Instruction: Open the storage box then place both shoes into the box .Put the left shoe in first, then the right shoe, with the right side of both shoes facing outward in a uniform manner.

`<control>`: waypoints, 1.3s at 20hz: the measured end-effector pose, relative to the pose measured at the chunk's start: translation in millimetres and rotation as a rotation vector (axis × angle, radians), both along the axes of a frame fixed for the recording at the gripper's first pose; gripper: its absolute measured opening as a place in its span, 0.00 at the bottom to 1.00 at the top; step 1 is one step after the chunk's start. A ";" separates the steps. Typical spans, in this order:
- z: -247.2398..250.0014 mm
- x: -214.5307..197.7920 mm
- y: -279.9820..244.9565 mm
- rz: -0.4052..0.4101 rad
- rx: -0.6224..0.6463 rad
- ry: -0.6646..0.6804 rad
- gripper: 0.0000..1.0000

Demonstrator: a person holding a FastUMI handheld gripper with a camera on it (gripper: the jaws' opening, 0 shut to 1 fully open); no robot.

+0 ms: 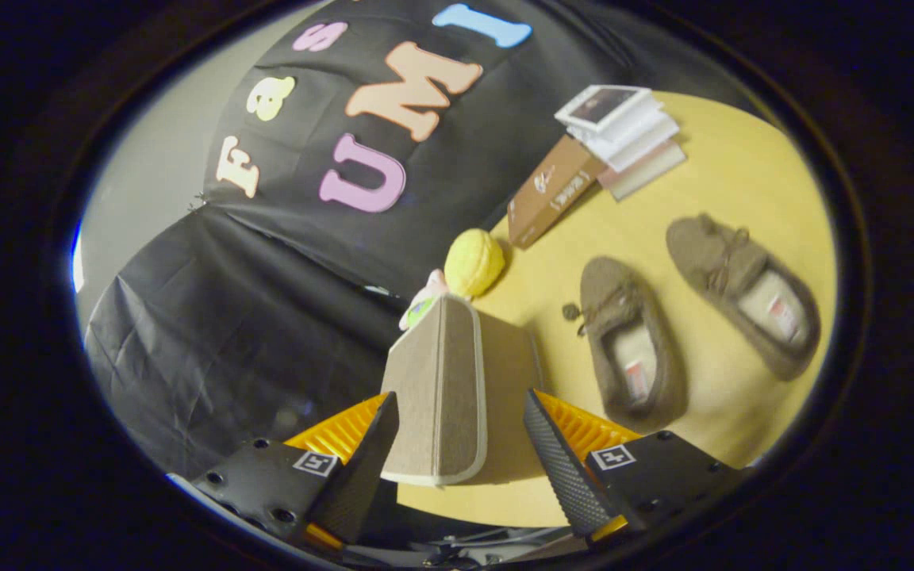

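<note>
The beige fabric storage box [514, 357] stands on the yellow table [743, 198], its pale-trimmed lid [437, 388] raised on edge. My gripper [461, 400] is open with the lid between its fingers. The left finger is at the lid's edge and the right finger stands a little apart from it. Two brown fuzzy slippers lie on the table beyond the right finger, openings up. The nearer shoe [631, 349] is just beside the box. The farther shoe [743, 293] lies past it.
A yellow plush ball [473, 262] and a small pink and green toy [423, 305] sit right behind the box. Farther back are a brown book [552, 190] and a stack of books [620, 127]. The black cloth wall hangs close behind the table.
</note>
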State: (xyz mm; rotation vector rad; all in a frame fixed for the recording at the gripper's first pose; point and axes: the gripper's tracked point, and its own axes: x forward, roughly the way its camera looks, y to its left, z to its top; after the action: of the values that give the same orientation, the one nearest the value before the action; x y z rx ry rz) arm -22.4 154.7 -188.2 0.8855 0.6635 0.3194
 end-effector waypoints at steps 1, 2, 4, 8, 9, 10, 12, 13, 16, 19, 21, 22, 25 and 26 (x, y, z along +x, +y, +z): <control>-6.8 -6.7 9.8 0.013 0.040 0.026 0.99; -12.1 -9.6 20.4 0.030 0.089 0.048 0.99; -20.1 -14.9 36.8 0.057 0.192 0.092 0.99; -46.8 -22.7 49.7 0.065 0.271 0.181 0.99; -45.3 -23.8 54.2 0.072 0.306 0.187 0.99; -42.4 -22.6 58.8 0.080 0.351 0.191 0.99; -40.2 -22.1 64.6 0.089 0.424 0.214 0.99; -40.8 -20.5 64.5 0.084 0.447 0.222 0.98; -33.8 -14.0 54.7 0.055 0.556 0.235 0.96; -31.9 -12.4 52.0 0.053 0.607 0.243 0.94; -29.5 -12.3 47.8 0.051 0.624 0.237 0.88; -29.5 -11.9 44.1 0.048 0.634 0.233 0.85; -25.8 -13.5 32.6 0.032 0.682 0.221 0.77; -24.7 -12.1 29.6 0.026 0.695 0.214 0.74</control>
State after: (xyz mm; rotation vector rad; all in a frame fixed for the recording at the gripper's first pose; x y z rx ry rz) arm -34.5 184.3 -212.9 1.5914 0.7745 0.4958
